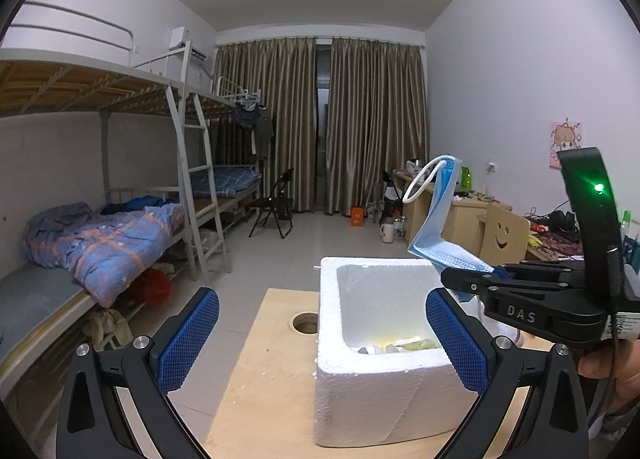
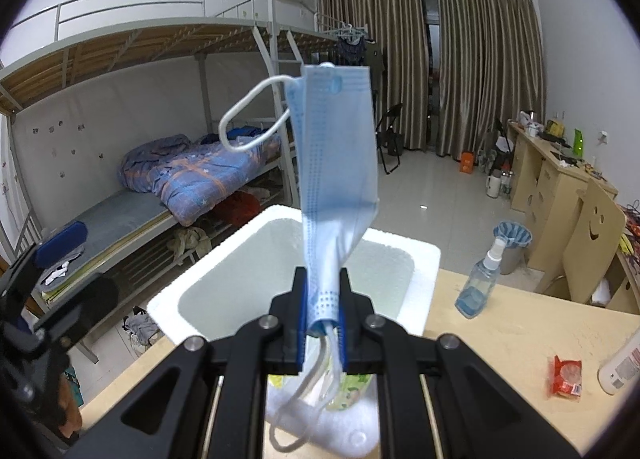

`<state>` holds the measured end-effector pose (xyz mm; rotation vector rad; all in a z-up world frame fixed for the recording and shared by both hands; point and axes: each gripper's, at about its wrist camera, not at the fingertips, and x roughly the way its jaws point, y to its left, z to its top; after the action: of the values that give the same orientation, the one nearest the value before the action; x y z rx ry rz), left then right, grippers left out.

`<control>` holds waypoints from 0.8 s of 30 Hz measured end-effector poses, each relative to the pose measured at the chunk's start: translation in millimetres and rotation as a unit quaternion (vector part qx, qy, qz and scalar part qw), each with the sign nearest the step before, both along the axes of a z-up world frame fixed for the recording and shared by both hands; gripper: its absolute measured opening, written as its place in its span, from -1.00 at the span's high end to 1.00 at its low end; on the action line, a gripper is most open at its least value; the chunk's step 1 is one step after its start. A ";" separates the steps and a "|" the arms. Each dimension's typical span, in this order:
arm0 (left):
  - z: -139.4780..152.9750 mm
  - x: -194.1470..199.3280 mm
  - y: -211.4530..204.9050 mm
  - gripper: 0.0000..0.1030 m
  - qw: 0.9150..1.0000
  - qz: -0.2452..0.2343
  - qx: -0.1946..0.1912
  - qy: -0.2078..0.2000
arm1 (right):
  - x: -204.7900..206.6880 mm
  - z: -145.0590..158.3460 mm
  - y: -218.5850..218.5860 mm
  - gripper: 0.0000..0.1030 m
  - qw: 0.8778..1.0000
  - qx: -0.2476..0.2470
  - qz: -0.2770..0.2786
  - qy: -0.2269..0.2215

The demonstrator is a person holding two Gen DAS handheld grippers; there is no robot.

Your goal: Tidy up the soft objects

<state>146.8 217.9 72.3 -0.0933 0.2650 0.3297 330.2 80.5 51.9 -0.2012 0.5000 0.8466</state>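
"DAS" is printed in pale letters on the right gripper (image 1: pixel 456 279) body.

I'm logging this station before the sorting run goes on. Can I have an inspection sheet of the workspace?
Surface: light wooden table, round hole near the box.
Job's things: blue face mask above the white foam box; items already inside.
Clutter: spray bottle, red packet.
Grippers: right gripper clamps the mask; left gripper open, empty.
Cables: thin cable along the right gripper.
Surroundings: bunk beds, curtains, desk, chairs.
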 end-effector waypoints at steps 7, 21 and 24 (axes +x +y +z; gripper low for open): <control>-4.2 0.2 4.4 -1.00 1.000 0.004 -0.005 0.003 | 1.4 -7.6 12.1 0.42 1.000 -0.019 -0.001 0.005; -5.8 -2.4 -0.5 -1.00 1.000 0.001 -0.005 0.005 | -6.9 -1.3 5.5 -0.19 1.000 -0.011 -0.008 -0.006; -2.9 -6.2 -5.8 -1.00 1.000 0.000 -0.002 0.002 | -11.8 3.9 -1.0 -0.19 1.000 -0.005 -0.010 -0.010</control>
<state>140.7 212.0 69.4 -0.0961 0.2703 0.3299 318.4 79.4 55.8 -0.2128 0.4870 0.8232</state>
